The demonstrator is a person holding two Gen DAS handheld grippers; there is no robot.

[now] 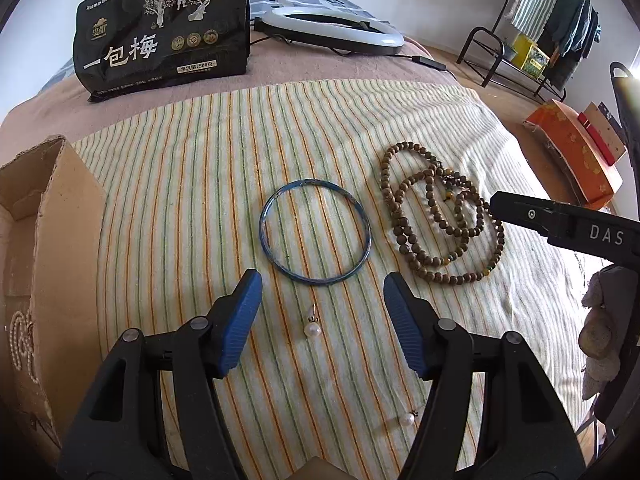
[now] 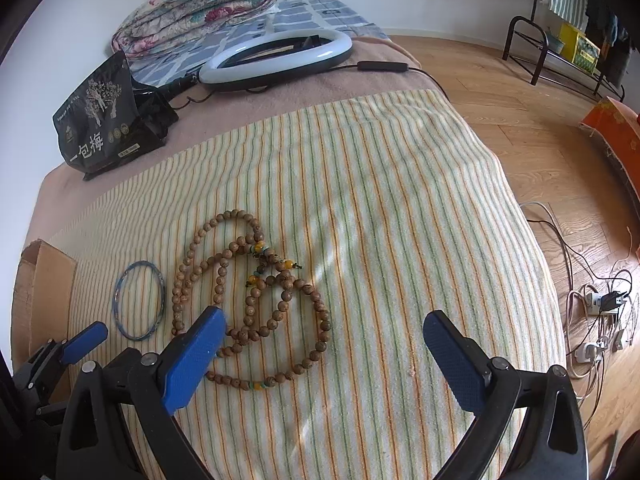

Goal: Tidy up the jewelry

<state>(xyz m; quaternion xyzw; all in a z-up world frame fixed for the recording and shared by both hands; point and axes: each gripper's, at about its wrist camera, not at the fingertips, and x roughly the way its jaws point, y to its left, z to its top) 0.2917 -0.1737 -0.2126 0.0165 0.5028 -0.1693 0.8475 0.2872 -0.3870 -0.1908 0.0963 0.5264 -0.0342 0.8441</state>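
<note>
Spread over a bed: a striped towel [image 1: 200,184] in cream, orange and green. On it, near the middle, a thin blue bangle [image 1: 315,232], lying flat. Just right of it, close but apart, a long string of brown wooden beads [image 1: 436,220], coiled in loose loops with a few yellow and green beads among them. Nearer than the bangle, a pearl earring [image 1: 312,328] with its post pointing toward the ring; a second pearl earring [image 1: 407,419] nearer still and to the right, beside the left tool's right arm.

At the left edge of the towel, an open cardboard box [image 1: 48,208], with what looks like a strand of small pearls [image 1: 20,344] at its near side.

Left gripper [image 1: 322,300]: released, blue pads well apart, nothing between them but towel and the first earring below; hovers just short of the bangle's near rim. Right gripper [image 2: 324,328]: also released, jaws spread wide over the near part of the bead string, its left pad in front of the loops; contact impossible to tell.

Farther back on the bed: a black snack bag [image 1: 164,28] standing upright, a white ring light [image 1: 332,30] lying flat, a folded floral quilt [image 2: 200,4].
</note>
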